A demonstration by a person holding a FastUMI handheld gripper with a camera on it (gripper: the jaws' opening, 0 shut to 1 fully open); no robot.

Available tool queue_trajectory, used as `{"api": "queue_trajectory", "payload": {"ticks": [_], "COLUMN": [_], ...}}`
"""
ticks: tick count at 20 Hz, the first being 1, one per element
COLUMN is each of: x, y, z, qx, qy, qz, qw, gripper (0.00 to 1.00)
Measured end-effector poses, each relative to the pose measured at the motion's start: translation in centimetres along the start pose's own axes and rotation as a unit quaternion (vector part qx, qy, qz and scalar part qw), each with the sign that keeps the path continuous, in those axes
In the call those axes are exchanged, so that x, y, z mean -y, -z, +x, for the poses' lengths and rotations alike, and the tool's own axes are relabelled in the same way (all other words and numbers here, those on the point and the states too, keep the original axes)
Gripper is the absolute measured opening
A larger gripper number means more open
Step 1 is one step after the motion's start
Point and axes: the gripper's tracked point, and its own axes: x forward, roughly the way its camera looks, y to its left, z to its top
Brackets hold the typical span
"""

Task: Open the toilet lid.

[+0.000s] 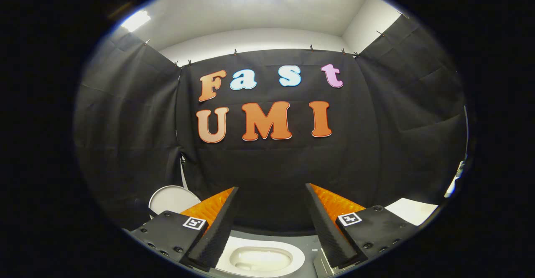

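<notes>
Black cloth walls close in the booth under a white ceiling. At the left, beside the left finger, a round white lid (172,199) stands raised. The gripper (271,194) holds its fingers wide apart, gripping nothing. Below and between them lies the toilet's open bowl (261,259), so the opening looks done.

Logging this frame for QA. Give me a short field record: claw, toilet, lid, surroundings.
claw: open, fingers spread wide, nothing between them
toilet: below and between the fingers, white seat ring and bowl exposed
lid: white round panel, raised, beyond the left finger, against the black cloth wall
contact: claw touches nothing
task state: lid appears already up
</notes>
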Motion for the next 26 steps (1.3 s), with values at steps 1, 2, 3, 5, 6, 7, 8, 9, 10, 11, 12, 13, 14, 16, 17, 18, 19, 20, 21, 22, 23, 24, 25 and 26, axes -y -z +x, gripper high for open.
{"api": "queue_trajectory", "payload": {"ticks": [1, 2, 3, 5, 6, 7, 8, 9, 10, 11, 12, 13, 14, 16, 17, 18, 19, 20, 21, 22, 23, 24, 25, 26], "x": [-0.1, -0.1, -0.1, 0.0, 0.1, 0.3, 0.5, 0.6, 0.7, 0.7, 0.8, 1.1, 1.3, 2.0, 2.1, 2.2, 2.4, 2.5, 2.7, 3.1, 3.7, 4.0, 4.3, 4.4], "y": [-0.1, -0.1, -0.2, -0.2, -0.2, -0.3, -0.1, 0.0, 0.2, 0.3, 0.3, 0.4, 0.3, 0.1, -0.1, -0.3, -0.6, -0.7, -0.5, -0.4, -0.5, -0.6, -0.5, -0.4], "z": [-0.1, -0.2, -0.2, -0.2, -0.4, -0.4, -0.4, -0.5, -0.5, -0.7, -0.9, -1.0, -1.2, -1.4, -1.6, -1.8, -1.8, -2.0, -2.2, -2.3, -2.2, -2.2, -2.3, -2.5], "qx": [0.000, 0.000, -0.001, -0.002, -0.001, -0.001, -0.001, -0.003, -0.004, -0.004, -0.005, -0.005, -0.003, -0.002, 0.000, 0.005, 0.010, 0.011, 0.010, 0.010, 0.011, 0.013, 0.014, 0.015], "qy": [0.000, 0.000, 0.001, 0.001, 0.003, 0.005, 0.007, 0.010, 0.010, 0.007, 0.007, 0.007, 0.007, 0.010, 0.010, 0.010, 0.010, 0.008, 0.007, 0.009, 0.014, 0.016, 0.017, 0.017], "qz": [-0.002, -0.004, -0.005, -0.007, -0.007, -0.006, -0.005, -0.003, -0.003, -0.003, -0.005, -0.007, -0.008, -0.005, -0.001, 0.004, 0.009, 0.013, 0.014, 0.013, 0.013, 0.016, 0.019, 0.022], "qw": [1.000, 1.000, 1.000, 1.000, 1.000, 1.000, 1.000, 1.000, 1.000, 1.000, 1.000, 1.000, 1.000, 1.000, 1.000, 1.000, 1.000, 1.000, 1.000, 1.000, 1.000, 1.000, 1.000, 0.999], "gripper": [0.99, 0.99, 0.99, 0.99, 0.99, 0.99, 0.99, 0.99, 0.99, 0.99, 0.99, 0.99, 0.99, 0.99, 0.99, 0.99, 0.99, 0.99, 0.99, 0.99, 0.99, 0.99, 0.99, 0.99]}}
